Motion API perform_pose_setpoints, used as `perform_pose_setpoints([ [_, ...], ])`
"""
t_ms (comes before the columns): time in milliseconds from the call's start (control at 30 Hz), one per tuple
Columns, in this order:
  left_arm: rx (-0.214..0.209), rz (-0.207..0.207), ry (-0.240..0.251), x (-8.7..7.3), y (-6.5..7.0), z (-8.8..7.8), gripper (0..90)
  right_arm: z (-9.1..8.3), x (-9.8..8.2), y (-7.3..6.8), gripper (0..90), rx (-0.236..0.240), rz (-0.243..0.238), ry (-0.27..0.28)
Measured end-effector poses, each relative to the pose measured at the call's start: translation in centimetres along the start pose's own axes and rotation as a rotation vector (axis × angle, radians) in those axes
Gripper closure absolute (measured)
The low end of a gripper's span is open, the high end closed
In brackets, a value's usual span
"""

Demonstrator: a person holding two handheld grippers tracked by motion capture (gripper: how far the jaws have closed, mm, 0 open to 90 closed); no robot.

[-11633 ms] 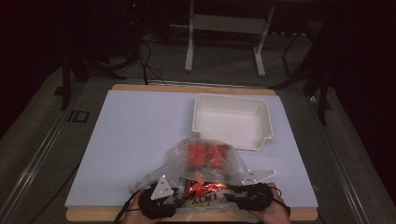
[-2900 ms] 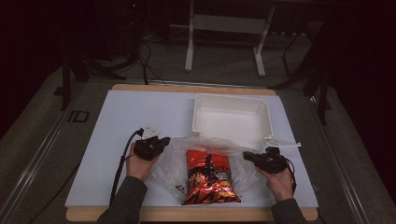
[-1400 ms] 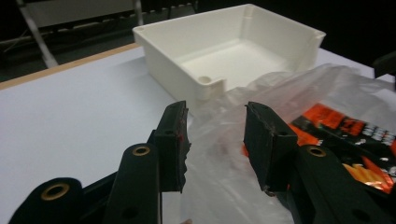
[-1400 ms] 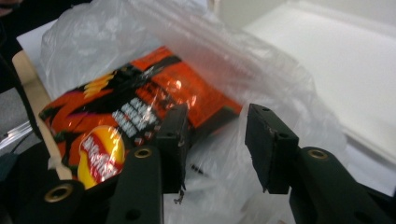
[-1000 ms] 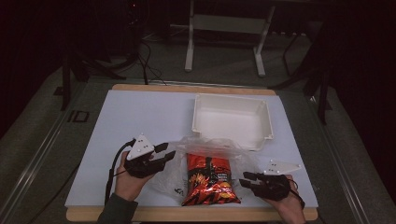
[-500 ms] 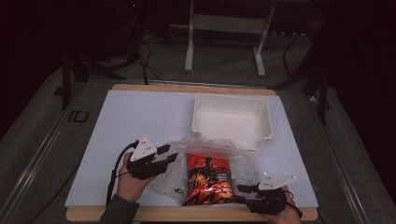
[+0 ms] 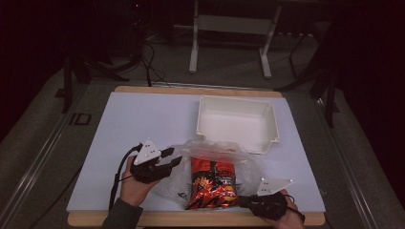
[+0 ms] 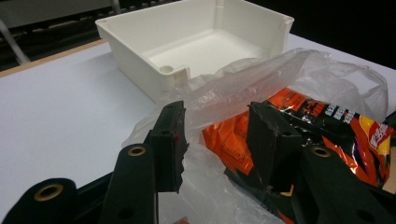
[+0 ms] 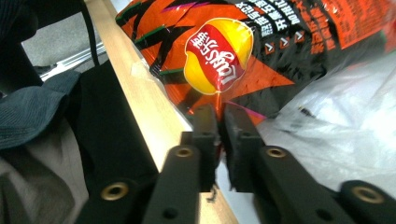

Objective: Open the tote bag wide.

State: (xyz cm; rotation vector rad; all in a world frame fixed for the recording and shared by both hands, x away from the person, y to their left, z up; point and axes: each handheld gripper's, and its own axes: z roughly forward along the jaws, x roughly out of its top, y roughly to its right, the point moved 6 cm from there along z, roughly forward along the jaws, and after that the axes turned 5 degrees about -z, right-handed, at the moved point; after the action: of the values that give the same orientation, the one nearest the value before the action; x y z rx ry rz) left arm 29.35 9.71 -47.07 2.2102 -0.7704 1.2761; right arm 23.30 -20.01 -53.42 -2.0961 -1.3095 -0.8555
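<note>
This looks like a lab or recording studio set up for handling trials, not a home. A wooden table covered by a plain white sheet stands alone in a dark room with grey carpet. Beyond the table, well away from the tongs, cables trail across the floor beside the legs of a white metal stand. A printed marker lies on the floor left of the table.
</note>
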Motion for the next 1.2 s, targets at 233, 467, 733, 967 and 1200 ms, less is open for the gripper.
perform_pose_setpoints([
  [233,-0.001,0.015,-0.006,-0.2,0.1,-0.1,57.1,-0.7,1.1,0.1,89.3,-0.001,-0.010,0.041],
  [467,-0.004,0.022,-0.009,-0.5,0.2,-0.2,57.0,-2.0,3.1,0.6,89.5,-0.014,-0.024,0.111],
  [733,-0.004,0.038,-0.005,-0.6,0.4,-0.2,56.2,-2.9,4.9,1.3,89.7,-0.019,-0.022,0.177],
  [967,-0.015,0.049,0.002,-0.6,0.6,-0.3,55.9,-3.5,6.0,1.8,89.8,-0.034,-0.021,0.216],
  [1200,-0.034,0.062,0.009,-0.9,0.9,-0.5,54.9,-3.9,6.9,2.3,89.9,-0.053,-0.017,0.241],
])
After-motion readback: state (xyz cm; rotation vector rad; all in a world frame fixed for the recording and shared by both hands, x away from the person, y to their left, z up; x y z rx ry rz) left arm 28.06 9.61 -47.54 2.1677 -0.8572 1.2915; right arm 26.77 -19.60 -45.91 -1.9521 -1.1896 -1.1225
